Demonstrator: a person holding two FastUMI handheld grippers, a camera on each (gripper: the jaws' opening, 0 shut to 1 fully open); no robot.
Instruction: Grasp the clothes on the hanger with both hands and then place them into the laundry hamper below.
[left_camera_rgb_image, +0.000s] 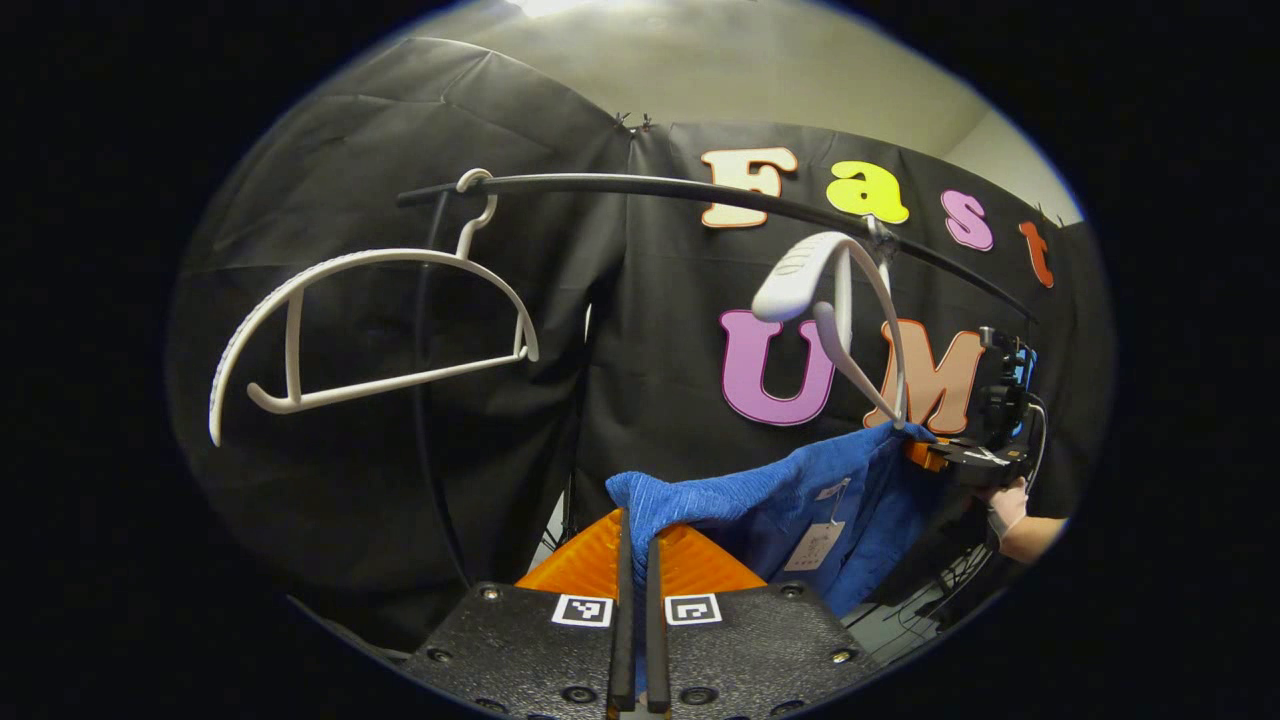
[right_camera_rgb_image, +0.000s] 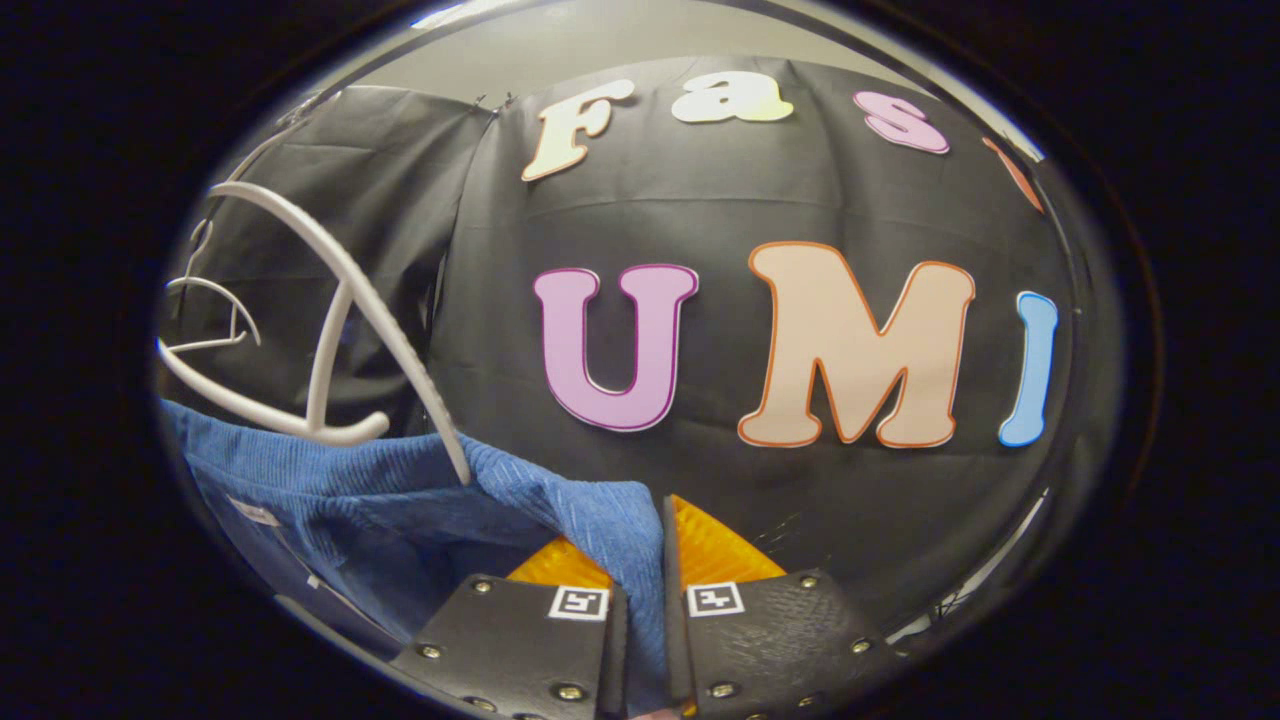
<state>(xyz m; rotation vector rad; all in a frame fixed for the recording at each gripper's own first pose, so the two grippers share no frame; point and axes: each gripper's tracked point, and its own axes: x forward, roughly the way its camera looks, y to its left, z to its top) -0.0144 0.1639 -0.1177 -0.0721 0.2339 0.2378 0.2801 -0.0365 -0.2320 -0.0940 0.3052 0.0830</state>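
Note:
A blue knit garment (left_camera_rgb_image: 760, 510) with a paper tag hangs stretched between both grippers. My left gripper (left_camera_rgb_image: 637, 520) is shut on its left corner. Farther right in the left gripper view, the right gripper (left_camera_rgb_image: 950, 455), held by a gloved hand (left_camera_rgb_image: 1008, 508), pinches the other end. A white hanger (left_camera_rgb_image: 845, 300) hangs tilted from the black rail (left_camera_rgb_image: 640, 185), its lower tip still touching the cloth. In the right gripper view, my right gripper (right_camera_rgb_image: 645, 525) is shut on the blue garment (right_camera_rgb_image: 400, 500), and the white hanger (right_camera_rgb_image: 340, 320) pokes into the fabric just to its left.
A second white hanger (left_camera_rgb_image: 370, 330), bare, hangs on the rail's left end; it appears small and far off as the bare hanger (right_camera_rgb_image: 215, 310) in the right gripper view. The rack's dark upright pole (left_camera_rgb_image: 425, 400) stands beneath it. Black cloth walls close in behind.

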